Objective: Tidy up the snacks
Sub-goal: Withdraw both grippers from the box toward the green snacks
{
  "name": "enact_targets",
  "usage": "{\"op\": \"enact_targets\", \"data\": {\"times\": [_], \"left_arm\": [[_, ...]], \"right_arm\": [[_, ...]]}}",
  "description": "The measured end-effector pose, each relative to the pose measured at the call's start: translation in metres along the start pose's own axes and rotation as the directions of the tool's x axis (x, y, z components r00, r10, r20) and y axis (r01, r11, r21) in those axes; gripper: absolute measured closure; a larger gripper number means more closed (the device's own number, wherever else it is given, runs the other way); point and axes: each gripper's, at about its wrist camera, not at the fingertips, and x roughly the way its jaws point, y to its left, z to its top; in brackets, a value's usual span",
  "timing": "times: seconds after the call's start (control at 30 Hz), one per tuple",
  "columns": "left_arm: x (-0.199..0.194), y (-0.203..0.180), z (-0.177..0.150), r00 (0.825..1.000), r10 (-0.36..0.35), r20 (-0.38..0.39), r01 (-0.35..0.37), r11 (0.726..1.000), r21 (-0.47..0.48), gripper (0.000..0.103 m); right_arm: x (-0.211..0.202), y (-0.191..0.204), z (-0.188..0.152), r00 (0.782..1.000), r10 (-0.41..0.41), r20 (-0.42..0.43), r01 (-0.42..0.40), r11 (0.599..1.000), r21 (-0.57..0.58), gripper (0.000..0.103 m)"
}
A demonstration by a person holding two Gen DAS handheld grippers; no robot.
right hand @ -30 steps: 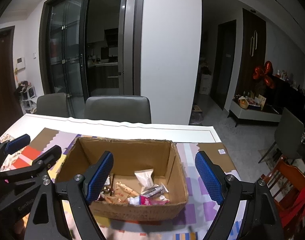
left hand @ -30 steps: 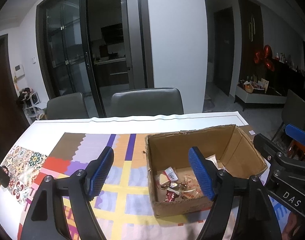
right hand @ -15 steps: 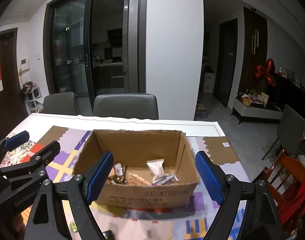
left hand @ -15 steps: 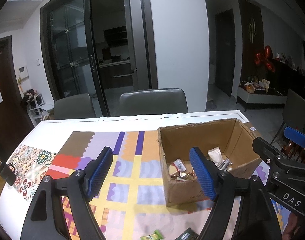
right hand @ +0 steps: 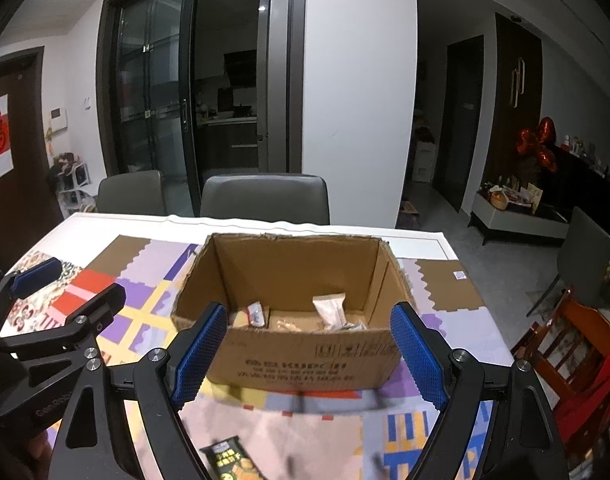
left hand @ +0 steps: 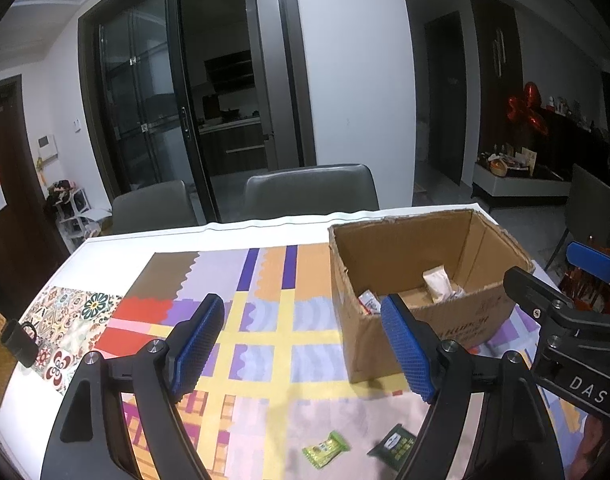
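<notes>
An open cardboard box [left hand: 465, 320] stands on the patterned tablecloth, holding several snack packets, among them a white pouch [left hand: 437, 284]. My left gripper [left hand: 301, 316] hovers open and empty over the cloth, left of the box. Near the bottom edge lie a light green packet [left hand: 326, 449] and a dark green packet [left hand: 397, 442]. In the right wrist view the box [right hand: 297, 354] sits straight ahead, and my right gripper [right hand: 309, 320] is open in front of its near wall, holding nothing. A dark packet with yellow print [right hand: 229, 458] lies on the cloth below it.
Two grey chairs [left hand: 309, 190] stand behind the table's far edge. A black cup [left hand: 19, 340] sits at the left beside a woven mat. A wooden chair [right hand: 577, 344] stands off the table's right side. The other gripper [right hand: 71, 288] shows at the left.
Both grippers have drawn back from the box, which now looks farther away. Loose packets on the cloth have come into view at the bottom of both views.
</notes>
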Motion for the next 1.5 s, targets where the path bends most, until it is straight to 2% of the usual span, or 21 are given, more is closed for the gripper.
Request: {"op": "enact_targets", "data": {"times": [0.47,1.23,1.37,1.5], "left_arm": [[-0.006,0.015,-0.040,0.999,-0.012,-0.040,0.013,0.999,0.033,0.021],[0.012,0.018,-0.110,0.988,-0.087,-0.130,0.105,0.985,0.136,0.021],[0.017,0.020,-0.119,0.983,-0.108,-0.146,0.131,0.979,0.158,0.021],[0.025,0.020,-0.130,0.971,-0.158,-0.180,0.191,0.965,0.181,0.021]], "right_arm": [[-0.007,0.023,-0.031,0.999,0.014,-0.042,-0.014,1.000,-0.009,0.018],[0.001,0.052,-0.099,0.987,0.017,-0.157,-0.027,0.998,-0.063,0.018],[0.004,0.057,-0.109,0.984,0.013,-0.177,-0.027,0.997,-0.074,0.018],[0.007,0.060,-0.120,0.979,0.012,-0.202,-0.028,0.996,-0.079,0.018]]}}
